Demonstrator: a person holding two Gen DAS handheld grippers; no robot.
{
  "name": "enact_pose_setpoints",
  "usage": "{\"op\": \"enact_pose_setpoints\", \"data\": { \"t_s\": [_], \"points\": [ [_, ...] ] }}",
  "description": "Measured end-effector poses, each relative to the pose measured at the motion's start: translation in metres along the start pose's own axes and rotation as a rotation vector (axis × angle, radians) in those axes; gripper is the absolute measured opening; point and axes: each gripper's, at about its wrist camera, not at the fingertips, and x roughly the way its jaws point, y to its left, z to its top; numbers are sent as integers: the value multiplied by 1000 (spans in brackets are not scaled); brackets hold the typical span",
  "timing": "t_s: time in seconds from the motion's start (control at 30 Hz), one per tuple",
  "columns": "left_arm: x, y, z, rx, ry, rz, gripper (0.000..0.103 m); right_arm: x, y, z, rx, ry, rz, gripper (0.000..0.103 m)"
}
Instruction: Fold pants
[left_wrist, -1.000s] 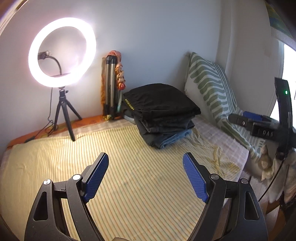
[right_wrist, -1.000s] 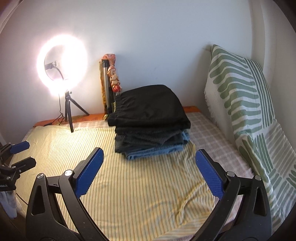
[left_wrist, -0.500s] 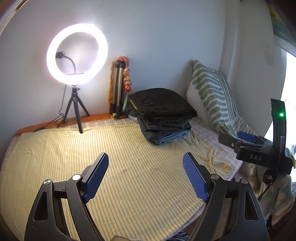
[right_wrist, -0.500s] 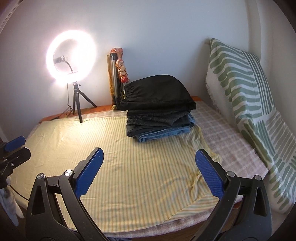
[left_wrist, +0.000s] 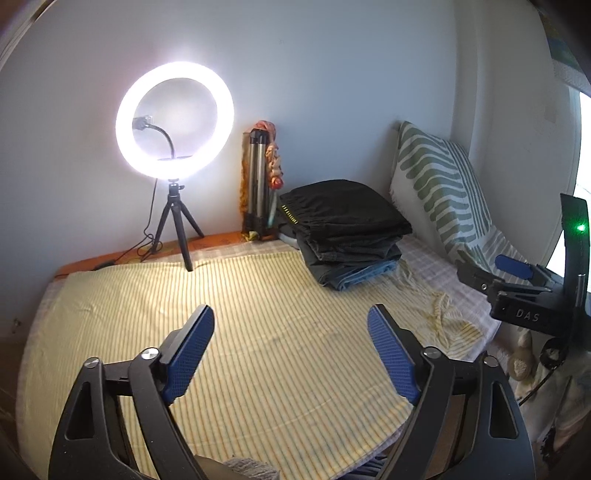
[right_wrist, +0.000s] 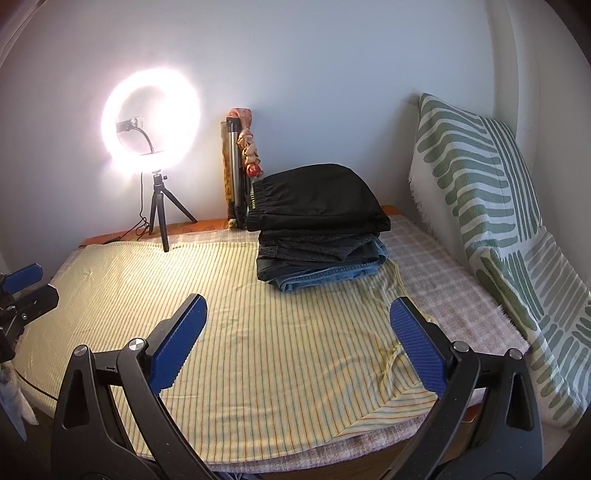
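Left wrist view: my left gripper (left_wrist: 290, 341) has its fingers wide apart, nothing between them, hovering over the yellow striped sheet (left_wrist: 229, 317). Ahead of the right finger and well beyond its tip sits the stack of folded pants (left_wrist: 345, 236), black pair on top, denim at the bottom. Far right of the fingers, my right gripper (left_wrist: 513, 267) shows side-on; from this view I cannot read its gap.

Right wrist view: right gripper (right_wrist: 297, 326) fingers also spread, empty. The stack (right_wrist: 319, 225) lies ahead, between the two fingertips' lines and well apart from both. Left gripper (right_wrist: 22, 284) pokes in at the far left edge.

Progress, as I judge it: several pairs look finished and piled neatly. No loose, unfolded pants show on the sheet between or ahead of the fingers. A scrap of grey and blue fabric sits at the bottom edge under the fingers in the left view; too little to identify. Either the batch is done or the next pair lies out of frame below.

Backdrop: ring light (right_wrist: 151, 125) ahead-left, striped pillow (right_wrist: 491, 206) to the right.
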Motion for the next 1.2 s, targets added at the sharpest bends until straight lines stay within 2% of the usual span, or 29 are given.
{"op": "enact_pose_setpoints", "data": {
  "t_s": [0.17,1.2],
  "points": [
    [-6,1,1,-16,-19,-10,99,-2,-2,2,1,-12,-4,101],
    [-9,-1,0,-20,2,-10,99,-14,2,4,13,-46,-10,103]
  ]
}}
